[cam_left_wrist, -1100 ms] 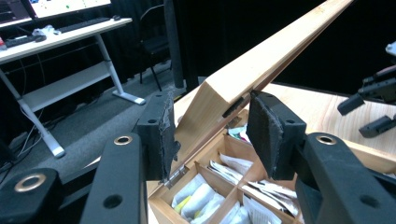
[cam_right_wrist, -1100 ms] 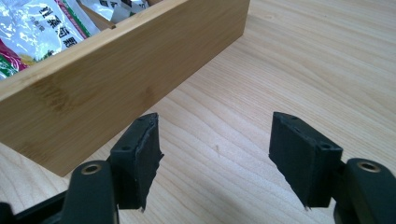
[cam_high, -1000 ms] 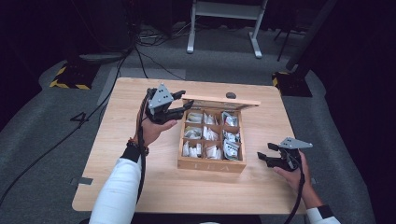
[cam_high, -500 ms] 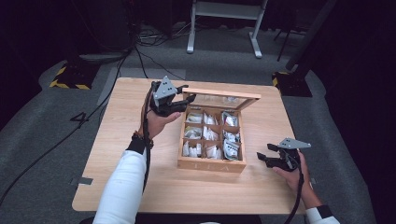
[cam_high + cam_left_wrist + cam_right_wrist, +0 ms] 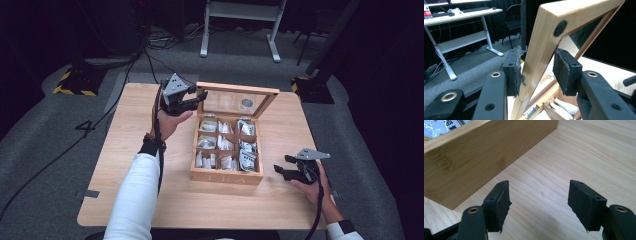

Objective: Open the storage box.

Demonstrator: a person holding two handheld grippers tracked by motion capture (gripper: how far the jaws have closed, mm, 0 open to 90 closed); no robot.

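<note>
One wooden tea box (image 5: 226, 176) stands on the wooden table (image 5: 130, 140), divided into nine compartments in three rows of three. Each compartment that can be seen into holds pale tea-bag packets (image 5: 223, 144); their number per compartment cannot be told. The box has one hinged lid (image 5: 235, 100), a wooden frame around a clear pane, raised steeply at the far side of the box. A dark round spot (image 5: 560, 28) marks the lid's frame in the left gripper view.

Two grippers are in use. The left gripper (image 5: 192, 103) is at the left end of the raised lid, and its jaws have just been closing on the frame: in the left gripper view the wooden frame (image 5: 541, 52) stands between the two black pads (image 5: 564, 72), the left-hand pad against the wood, the other close to it, so the lid is pinched at its edge. The right gripper (image 5: 283, 165) rests low over the table just beside the box's near right corner, jaws spread and nothing between them; in the right gripper view the box's side wall (image 5: 481, 157) lies ahead and to the left of the pads, apart from them.
</note>
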